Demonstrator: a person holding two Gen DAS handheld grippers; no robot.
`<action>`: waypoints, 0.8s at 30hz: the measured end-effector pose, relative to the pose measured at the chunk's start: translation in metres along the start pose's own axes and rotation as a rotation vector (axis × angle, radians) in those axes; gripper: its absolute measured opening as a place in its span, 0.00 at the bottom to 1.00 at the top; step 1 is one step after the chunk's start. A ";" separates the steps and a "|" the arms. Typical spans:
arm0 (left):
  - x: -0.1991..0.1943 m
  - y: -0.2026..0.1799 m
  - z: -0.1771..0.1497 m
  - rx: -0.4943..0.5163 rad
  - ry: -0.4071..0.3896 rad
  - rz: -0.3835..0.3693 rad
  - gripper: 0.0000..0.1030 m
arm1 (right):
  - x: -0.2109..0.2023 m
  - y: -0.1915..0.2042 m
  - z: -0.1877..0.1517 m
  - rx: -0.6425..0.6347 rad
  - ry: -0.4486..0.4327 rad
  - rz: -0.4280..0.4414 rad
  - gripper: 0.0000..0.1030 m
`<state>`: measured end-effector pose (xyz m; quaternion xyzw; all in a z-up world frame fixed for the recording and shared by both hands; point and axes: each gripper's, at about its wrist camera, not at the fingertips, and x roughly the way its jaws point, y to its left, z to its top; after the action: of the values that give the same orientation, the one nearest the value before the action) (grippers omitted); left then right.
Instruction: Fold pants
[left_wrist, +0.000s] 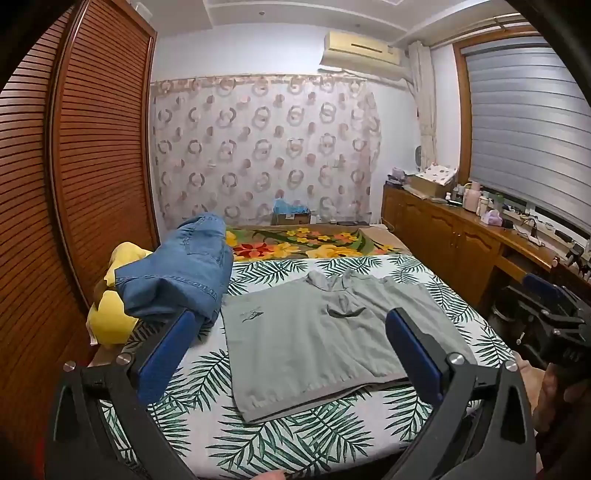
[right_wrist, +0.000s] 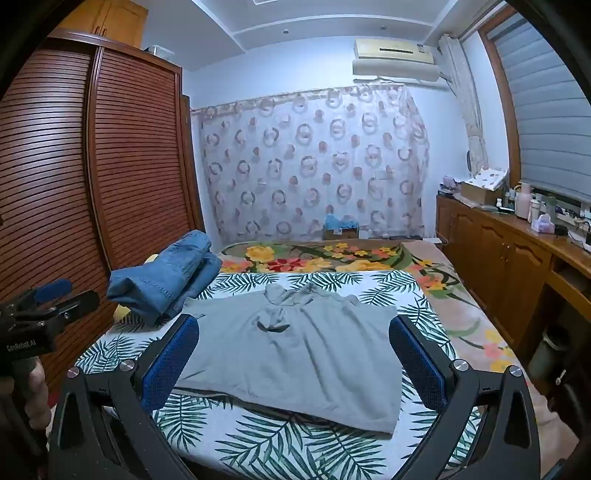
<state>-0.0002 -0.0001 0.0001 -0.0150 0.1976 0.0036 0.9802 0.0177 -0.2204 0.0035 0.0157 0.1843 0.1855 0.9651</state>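
left gripper (left_wrist: 291, 325) tilted down, fingers (left_wrist: 166, 350) spread

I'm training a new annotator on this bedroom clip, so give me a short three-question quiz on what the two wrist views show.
1. True or false: the grey knit garment lies spread flat on the palm-leaf print bedsheet.
2. Where is the bundled blue denim jeans pile? A) hanging on the slatted wooden wardrobe; B) on the bed's left side, beside the grey garment; C) on the floor.
3. Fill in: the left hand-held gripper and the right hand-held gripper both have their jaws ____, holding nothing.

Key: 1 true; 2 B; 3 open.
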 end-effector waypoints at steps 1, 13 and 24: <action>0.000 0.000 0.000 -0.001 0.000 -0.004 1.00 | 0.000 0.000 0.000 -0.001 0.001 -0.001 1.00; 0.000 0.000 0.000 0.003 0.003 0.007 1.00 | 0.000 0.003 0.000 -0.002 0.000 0.003 1.00; 0.000 0.000 0.000 0.007 0.002 0.007 1.00 | -0.006 0.000 0.000 0.002 -0.013 0.002 1.00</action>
<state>0.0000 -0.0004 0.0001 -0.0107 0.1988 0.0064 0.9800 0.0120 -0.2226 0.0055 0.0182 0.1782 0.1861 0.9661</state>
